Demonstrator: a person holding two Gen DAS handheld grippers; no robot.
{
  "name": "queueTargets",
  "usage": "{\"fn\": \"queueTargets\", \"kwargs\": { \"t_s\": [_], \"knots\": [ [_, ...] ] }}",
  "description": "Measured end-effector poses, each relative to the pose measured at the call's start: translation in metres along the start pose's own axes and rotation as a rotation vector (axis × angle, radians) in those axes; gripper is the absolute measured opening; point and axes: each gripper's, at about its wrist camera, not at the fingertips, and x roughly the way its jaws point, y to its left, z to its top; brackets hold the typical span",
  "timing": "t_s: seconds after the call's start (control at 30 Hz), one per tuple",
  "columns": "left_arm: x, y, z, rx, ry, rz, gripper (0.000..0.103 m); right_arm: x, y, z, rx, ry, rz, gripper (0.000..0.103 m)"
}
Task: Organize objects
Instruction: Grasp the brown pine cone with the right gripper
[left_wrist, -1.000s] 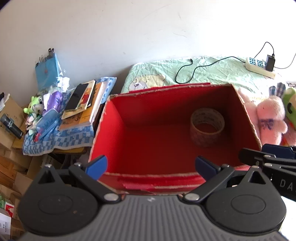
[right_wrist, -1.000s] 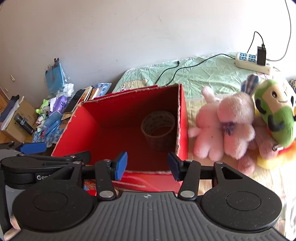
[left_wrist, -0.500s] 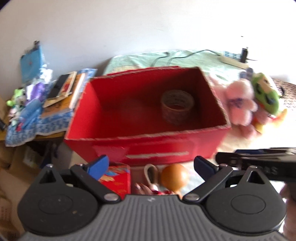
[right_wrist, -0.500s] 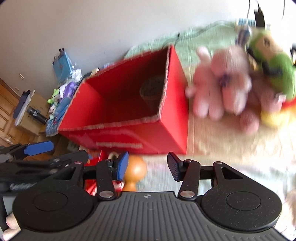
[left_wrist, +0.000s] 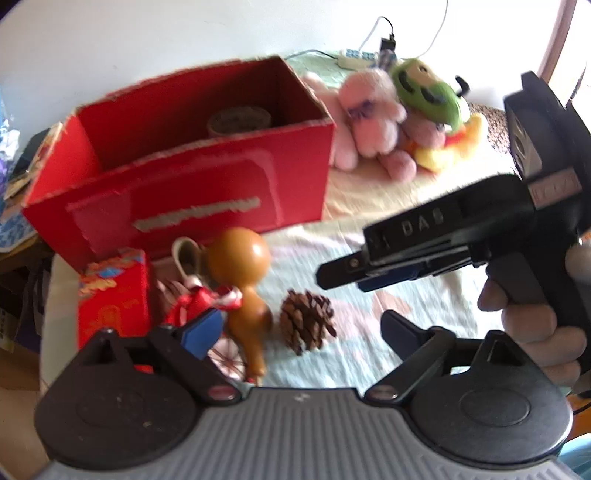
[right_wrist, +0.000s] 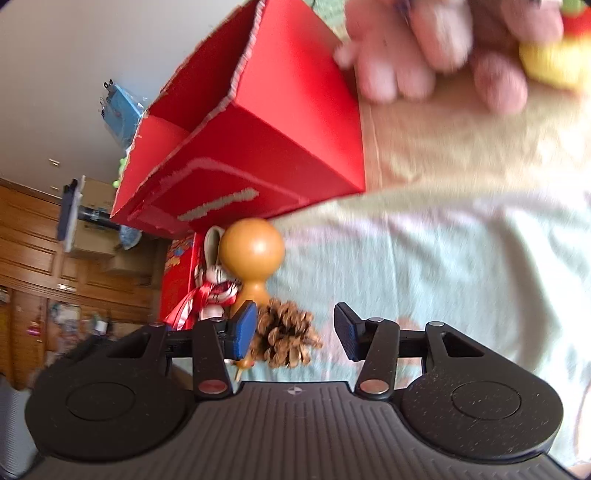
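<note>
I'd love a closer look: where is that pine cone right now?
The pine cone lies on the bedsheet, just right of the gourd, in front of the red box.

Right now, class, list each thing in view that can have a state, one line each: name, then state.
Red box: open on top.
Tape roll: inside the box.
Gourd: outside the box, on the bed.
Pine cone: outside, beside the gourd.
Left gripper: open, empty.
Right gripper: open, empty.
</note>
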Motion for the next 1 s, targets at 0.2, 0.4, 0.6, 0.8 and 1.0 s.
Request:
{"fn": "queueTargets", "kwargs": {
  "t_s": [0.2,0.4,0.6,0.8,1.0],
  "knots": [
    [0.020,-0.003,-0.009,-0.026,0.020,-0.040,0.078,0.006,-0.017,-0.002,0.048,0.021,0.082,0.051],
    [0.035,0.001,-0.012,-0.077,0.024,-0.077,0.068,0.010,-0.022,-0.003,0.065,0.033,0.122,0.051],
    [0.045,0.004,-0.011,-0.107,0.024,-0.084,0.060,0.015,-0.025,-0.003,0.069,0.052,0.146,0.051],
    [0.057,0.005,-0.019,-0.110,0.051,-0.076,0.058,0.015,-0.036,-0.004,0.108,0.069,0.183,0.049],
    [0.066,0.003,-0.017,-0.115,0.049,-0.064,0.055,0.011,-0.039,-0.005,0.105,0.083,0.205,0.045]
  ]
}}
